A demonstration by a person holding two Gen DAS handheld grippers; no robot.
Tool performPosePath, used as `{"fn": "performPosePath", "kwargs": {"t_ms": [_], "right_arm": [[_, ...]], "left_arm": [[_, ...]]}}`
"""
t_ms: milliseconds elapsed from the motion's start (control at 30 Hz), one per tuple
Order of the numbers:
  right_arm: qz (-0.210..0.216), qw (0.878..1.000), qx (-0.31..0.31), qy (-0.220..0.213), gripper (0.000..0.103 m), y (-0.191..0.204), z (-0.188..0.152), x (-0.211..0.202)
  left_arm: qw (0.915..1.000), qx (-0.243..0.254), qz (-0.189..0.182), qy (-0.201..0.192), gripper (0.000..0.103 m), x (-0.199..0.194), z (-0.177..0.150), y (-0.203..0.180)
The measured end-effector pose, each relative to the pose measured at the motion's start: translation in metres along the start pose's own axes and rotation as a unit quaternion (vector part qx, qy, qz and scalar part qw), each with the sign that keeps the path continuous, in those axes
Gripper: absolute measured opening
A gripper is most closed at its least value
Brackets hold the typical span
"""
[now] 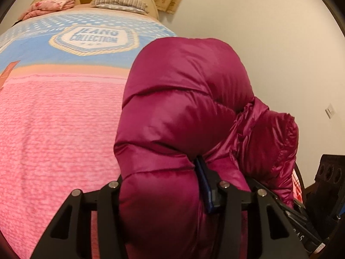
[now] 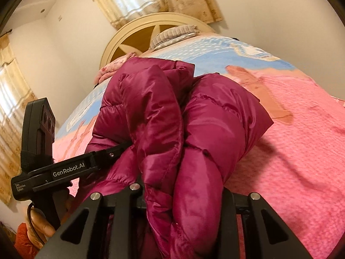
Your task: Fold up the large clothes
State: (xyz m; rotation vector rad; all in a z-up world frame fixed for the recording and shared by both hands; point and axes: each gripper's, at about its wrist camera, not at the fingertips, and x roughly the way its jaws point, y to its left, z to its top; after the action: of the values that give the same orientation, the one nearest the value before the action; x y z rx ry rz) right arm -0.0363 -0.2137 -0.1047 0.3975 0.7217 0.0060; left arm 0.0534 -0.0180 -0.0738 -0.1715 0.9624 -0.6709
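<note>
Both hand-held grippers, left (image 1: pixel 172 183) and right (image 2: pixel 183 190), were clamped on the slick magenta quilted down jacket (image 1: pixel 183 108); the puffy fabric could have slipped free onto the pink bed cover (image 1: pixel 60 129).

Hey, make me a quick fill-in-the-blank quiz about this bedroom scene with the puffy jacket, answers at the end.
1. The puffy jacket is shiny and ____ in colour.
2. Both tongs, the left tongs and the right tongs, grip the ____.
3. The bedspread nearest the cameras is ____.
4. The blue panel's badge reads JEANS ____.

Missing words: magenta; jacket; pink; COLLECTION
</note>
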Motion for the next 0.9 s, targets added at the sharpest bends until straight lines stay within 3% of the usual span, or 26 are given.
{"fn": "performPosePath", "kwargs": {"t_ms": [333,900], "right_arm": [[-0.027,0.999,0.013,-0.030,0.029,-0.023,0.004,-0.032],[-0.109,0.989,0.068,-0.075,0.029,-0.106,0.021,-0.099]], "left_arm": [[0.9991,0.039,-0.015,0.001,0.050,0.004,0.013,-0.036],[0.9904,0.110,-0.075,0.038,0.050,0.071,0.033,-0.127]]}}
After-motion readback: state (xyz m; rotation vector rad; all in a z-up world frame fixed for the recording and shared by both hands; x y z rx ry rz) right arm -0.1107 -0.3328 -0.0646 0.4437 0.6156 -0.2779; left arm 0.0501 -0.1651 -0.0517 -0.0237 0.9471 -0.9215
